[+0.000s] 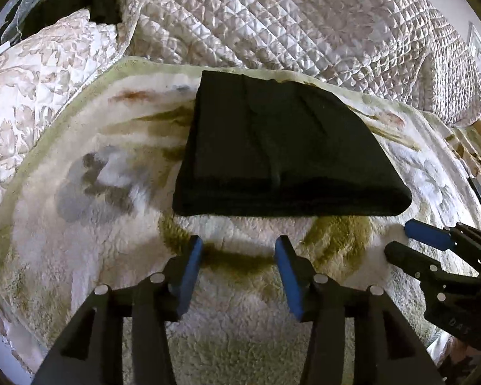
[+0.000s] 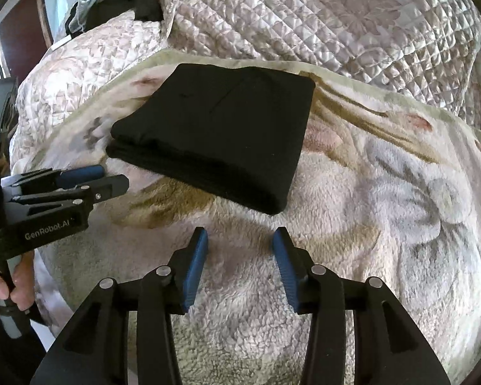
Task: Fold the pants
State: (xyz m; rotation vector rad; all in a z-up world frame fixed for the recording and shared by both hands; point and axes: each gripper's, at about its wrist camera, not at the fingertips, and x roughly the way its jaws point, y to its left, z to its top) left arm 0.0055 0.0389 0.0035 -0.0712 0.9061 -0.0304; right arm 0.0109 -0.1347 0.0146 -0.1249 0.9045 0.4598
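While both tools hang over the bed, entries run left to right.
Left gripper (image 1: 239, 253): released; blue pads apart, only blanket between them, just short of the bundle's near edge.
Hand (image 2: 14, 284): grips the left tool's handle, seen at the right camera's left edge.
Pants: black fabric folded into a thick rectangular bundle (image 1: 282, 147), lying flat on the blanket, touched by neither tool.
Right gripper (image 2: 240, 243): released; pads apart, nothing between them, near the bundle's corner.
Blanket: fluffy cream fleece with olive and grey floral print (image 2: 384, 192).
Backdrop: quilted pale satin bedspread (image 1: 304, 25).
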